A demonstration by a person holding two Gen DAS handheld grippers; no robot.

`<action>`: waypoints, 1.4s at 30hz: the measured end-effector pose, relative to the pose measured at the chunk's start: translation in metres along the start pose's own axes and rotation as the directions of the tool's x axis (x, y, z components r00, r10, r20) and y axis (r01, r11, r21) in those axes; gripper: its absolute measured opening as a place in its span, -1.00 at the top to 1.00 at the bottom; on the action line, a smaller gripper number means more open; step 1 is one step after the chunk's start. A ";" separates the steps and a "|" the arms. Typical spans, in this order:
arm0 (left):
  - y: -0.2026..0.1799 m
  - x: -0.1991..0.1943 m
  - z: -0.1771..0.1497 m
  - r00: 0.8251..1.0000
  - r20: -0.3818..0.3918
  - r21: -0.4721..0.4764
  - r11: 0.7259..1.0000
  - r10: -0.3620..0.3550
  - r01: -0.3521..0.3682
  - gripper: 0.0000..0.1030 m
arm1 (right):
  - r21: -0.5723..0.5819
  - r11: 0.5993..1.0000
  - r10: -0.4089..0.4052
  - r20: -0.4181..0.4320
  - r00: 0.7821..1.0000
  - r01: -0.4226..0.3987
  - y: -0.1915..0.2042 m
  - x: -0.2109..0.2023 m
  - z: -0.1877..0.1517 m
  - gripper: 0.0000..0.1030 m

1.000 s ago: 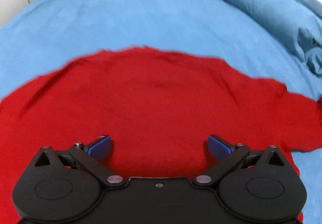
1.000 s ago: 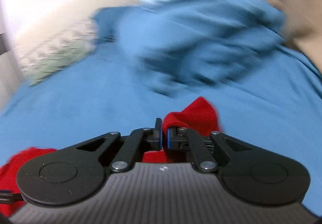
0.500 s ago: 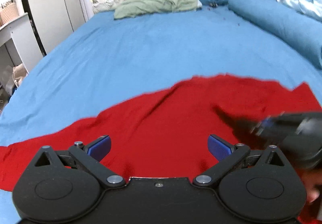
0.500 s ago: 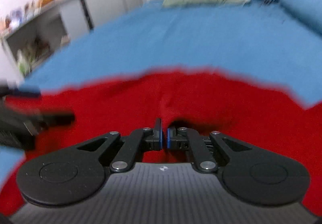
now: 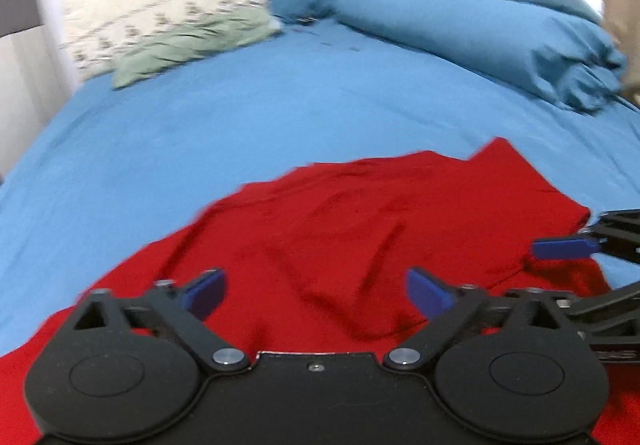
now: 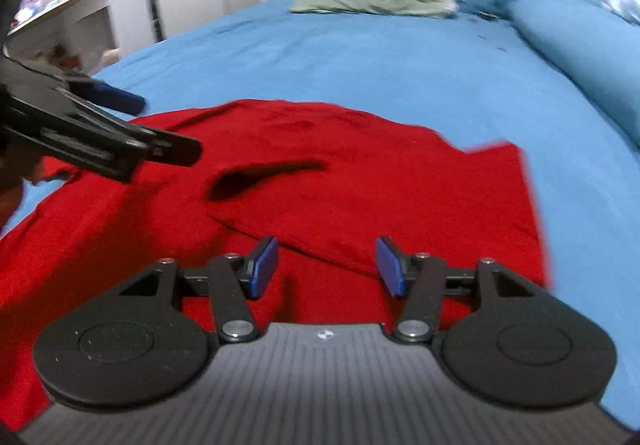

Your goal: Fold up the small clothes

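Left wrist view: fingers [image 5: 204, 291] of the left gripper [image 5: 316, 291] are spread wide, nothing between them, hovering just above the red garment [image 5: 360, 229], which fills the area right under and ahead of the tips. One flap of cloth is laid over the rest, its edge running just ahead of the right-hand finger. Right gripper [image 5: 560, 249] pokes in from the right side, blue pad at the cloth's right edge; can't tell from here if it touches. Beyond the garment: blue bedsheet [image 5: 240, 117], rolled blue duvet [image 5: 480, 29] far right, green pillow [image 5: 188, 45] far left.

Right wrist view: right gripper [image 6: 327, 265] fingers spread too, empty, the flap's folded edge lying between and just ahead of the tips. Left gripper [image 6: 120, 113] shows at left, above the cloth.

Progress, my read: looks like one fold is down and let go, approx. early-to-mid stage. Left: garment still wide and rumpled on the left side, so prob. another fold or two plus smoothing.
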State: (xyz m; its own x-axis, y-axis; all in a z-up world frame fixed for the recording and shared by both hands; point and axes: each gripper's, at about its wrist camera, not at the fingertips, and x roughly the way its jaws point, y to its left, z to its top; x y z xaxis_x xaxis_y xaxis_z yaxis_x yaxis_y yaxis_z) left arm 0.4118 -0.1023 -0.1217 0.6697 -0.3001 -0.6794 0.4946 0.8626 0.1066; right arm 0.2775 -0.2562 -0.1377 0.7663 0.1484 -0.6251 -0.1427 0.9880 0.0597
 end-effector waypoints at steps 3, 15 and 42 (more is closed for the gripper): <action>-0.017 0.038 0.007 0.998 -0.055 0.023 1.000 -0.018 0.019 -0.35 | 0.053 0.998 -0.021 -0.015 1.000 0.022 -0.027 -0.020 -0.014 -0.42; 0.025 0.046 0.002 0.998 0.008 -0.215 0.975 0.065 -0.062 0.91 | 0.181 0.983 -0.030 0.027 0.999 0.025 -0.067 -0.053 -0.035 -0.41; 0.108 -0.038 -0.056 0.933 0.201 -0.513 0.844 0.297 -0.158 0.92 | 0.071 0.966 -0.244 -0.045 0.969 0.247 -0.062 -0.007 -0.038 -0.78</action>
State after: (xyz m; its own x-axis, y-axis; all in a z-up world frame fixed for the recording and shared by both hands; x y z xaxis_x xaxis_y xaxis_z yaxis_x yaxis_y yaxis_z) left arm 0.4084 0.0252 -0.1252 0.8836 -0.1058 -0.4562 0.0273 0.9841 -0.1753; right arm 0.2571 -0.3199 -0.1660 0.7492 -0.0996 -0.6548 0.0962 0.9945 -0.0413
